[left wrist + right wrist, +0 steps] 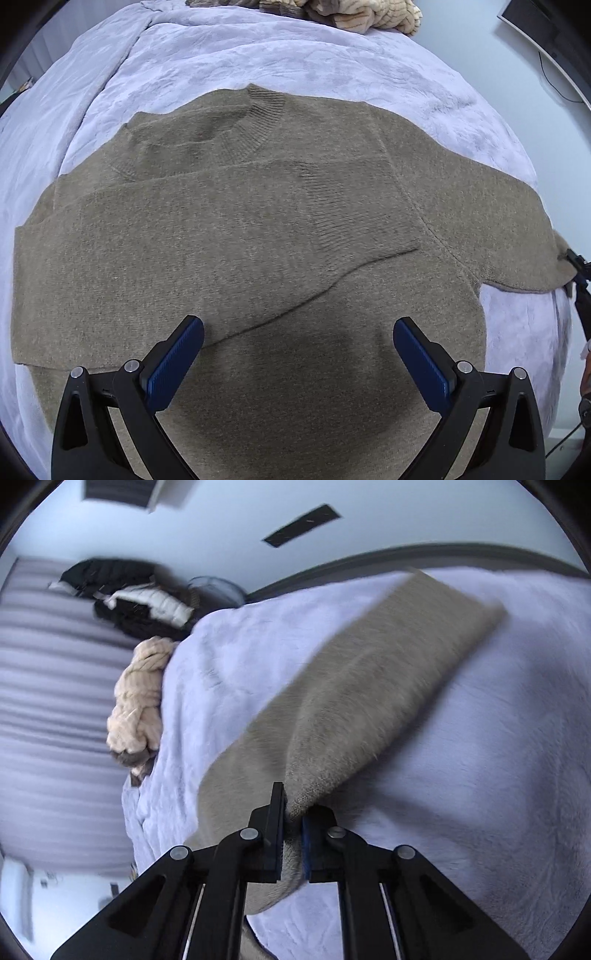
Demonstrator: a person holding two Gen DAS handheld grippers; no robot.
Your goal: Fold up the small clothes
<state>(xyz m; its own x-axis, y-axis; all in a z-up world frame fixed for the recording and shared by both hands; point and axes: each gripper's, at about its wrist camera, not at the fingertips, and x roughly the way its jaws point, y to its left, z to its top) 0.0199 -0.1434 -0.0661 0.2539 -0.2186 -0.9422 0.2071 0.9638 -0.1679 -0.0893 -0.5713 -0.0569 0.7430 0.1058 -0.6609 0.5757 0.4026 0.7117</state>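
A brown knit sweater point(258, 229) lies spread on a lavender blanket point(258, 51), collar at the far side. One sleeve is folded across its chest. My left gripper point(298, 332) is open and empty just above the sweater's lower body. My right gripper point(293, 812) is shut on the end of the other sleeve point(369, 686) and holds it lifted off the blanket point(480, 738). The right gripper also shows at the right edge of the left wrist view point(576, 266).
A cream and brown fluffy garment point(351, 14) lies at the blanket's far edge, and shows in the right wrist view point(136, 701). Dark and white clothes point(129, 598) are piled beyond it. A dark screen point(535, 26) hangs on the wall at the right.
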